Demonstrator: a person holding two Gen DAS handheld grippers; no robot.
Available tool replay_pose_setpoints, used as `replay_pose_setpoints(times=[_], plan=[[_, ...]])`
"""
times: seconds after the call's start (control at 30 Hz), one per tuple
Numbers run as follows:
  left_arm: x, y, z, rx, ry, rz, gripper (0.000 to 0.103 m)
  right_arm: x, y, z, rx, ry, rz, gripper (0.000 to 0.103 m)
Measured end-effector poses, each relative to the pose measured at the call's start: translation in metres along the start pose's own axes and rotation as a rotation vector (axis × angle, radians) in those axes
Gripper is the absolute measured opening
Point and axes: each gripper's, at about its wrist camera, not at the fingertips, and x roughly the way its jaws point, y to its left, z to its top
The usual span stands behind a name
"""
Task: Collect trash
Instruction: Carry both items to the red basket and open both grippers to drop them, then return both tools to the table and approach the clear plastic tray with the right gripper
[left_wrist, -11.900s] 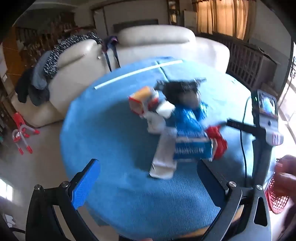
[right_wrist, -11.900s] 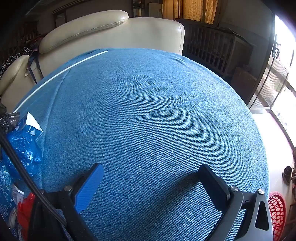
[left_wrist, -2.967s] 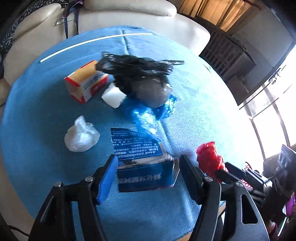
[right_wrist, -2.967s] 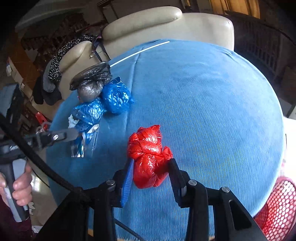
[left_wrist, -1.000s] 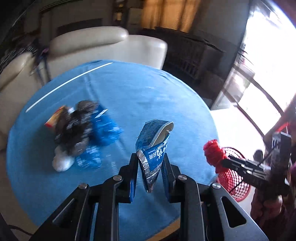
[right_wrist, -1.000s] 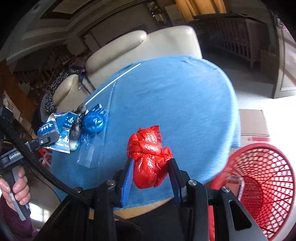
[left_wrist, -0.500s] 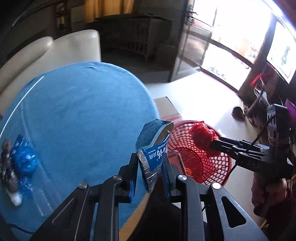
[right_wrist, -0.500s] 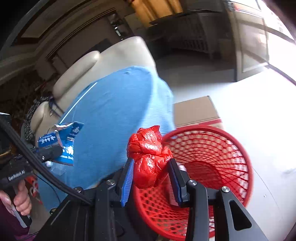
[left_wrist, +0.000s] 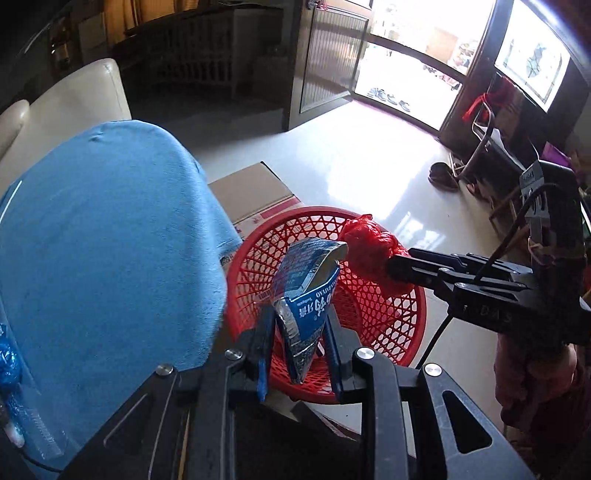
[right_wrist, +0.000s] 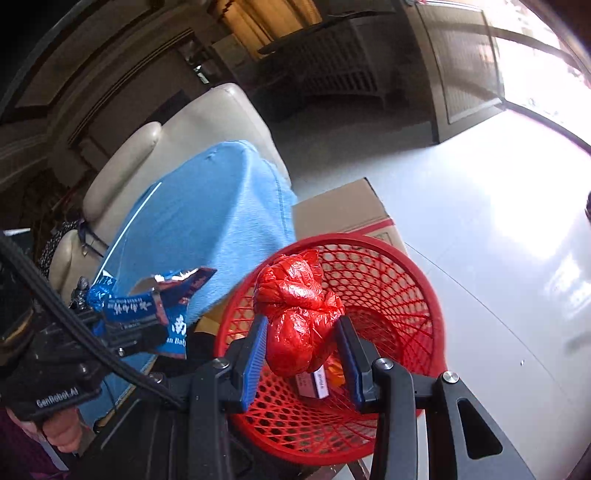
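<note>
Over the red basket (right_wrist: 424, 291), which sits on the pale floor just beside the blue-covered table (left_wrist: 103, 236) with a cardboard box (right_wrist: 343, 210) behind it, you have both loads poised for the drop. Nearest the basket's table side, your left gripper (left_wrist: 297, 343) is clamped on the blue foil packet (left_wrist: 306, 291), which stands upright between the jaws above the near rim. Above the basket's mouth, toward the side away from the table, your right gripper (right_wrist: 304, 354) is closed tight on the red plastic bag (right_wrist: 299, 314), a crumpled bundle bulging out past the pads. Neither piece has been let go yet. Down on the basket's floor, a small carton and something orange (right_wrist: 332, 371) already lie there, partly hidden behind the bag, so some trash looks collected. Far from the basket, at the table's opposite edge, a blue wrapper (left_wrist: 7, 360) and something white below it remain; a dark lump shows beside them in the right wrist view, too small to name. By my reading, you are mid-task: two releases pending here, then a return to the table for the leftover pieces.
</note>
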Motion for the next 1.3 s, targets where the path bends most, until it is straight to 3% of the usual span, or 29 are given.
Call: replay_pose_setpoints(times=[0.1, 0.17, 0.23, 0.4, 0.53, 0.6, 0.73, 0.9, 1.1, 1.3], plan=[[0.006, -0.006, 0.006, 0.021, 0.004, -0.016, 0.028, 0.001, -0.013, -0.001, 0.035, 0.005, -0.007, 0.042], [0.006, -0.008, 0.008, 0.032, 0.005, -0.014, 0.04, 0.006, -0.025, -0.002, 0.073, 0.029, 0.005, 0.043], [0.0, -0.008, 0.01, 0.023, -0.02, 0.011, 0.043, 0.013, -0.036, -0.003, 0.128, 0.07, 0.01, 0.047], [-0.042, 0.004, 0.002, -0.022, -0.097, 0.039, 0.047, 0.023, -0.037, 0.003, 0.144, 0.154, -0.002, 0.047], [-0.083, 0.021, -0.018, -0.039, -0.18, 0.123, 0.05, 0.017, -0.003, 0.016, 0.078, 0.125, 0.002, 0.047], [-0.099, 0.033, -0.03, -0.075, -0.205, 0.16, 0.056, 0.012, 0.022, 0.023, 0.047, 0.088, 0.028, 0.047], [-0.127, 0.062, -0.05, -0.162, -0.246, 0.192, 0.057, 0.01, 0.078, 0.026, -0.021, 0.048, 0.096, 0.047], [-0.15, 0.084, -0.073, -0.199, -0.303, 0.247, 0.057, 0.009, 0.152, 0.021, -0.153, 0.029, 0.143, 0.048], [-0.167, 0.121, -0.096, -0.292, -0.342, 0.275, 0.059, 0.022, 0.205, 0.019, -0.213, 0.053, 0.174, 0.048], [-0.174, 0.153, -0.121, -0.356, -0.354, 0.358, 0.059, 0.049, 0.238, 0.009, -0.257, 0.111, 0.189, 0.048]])
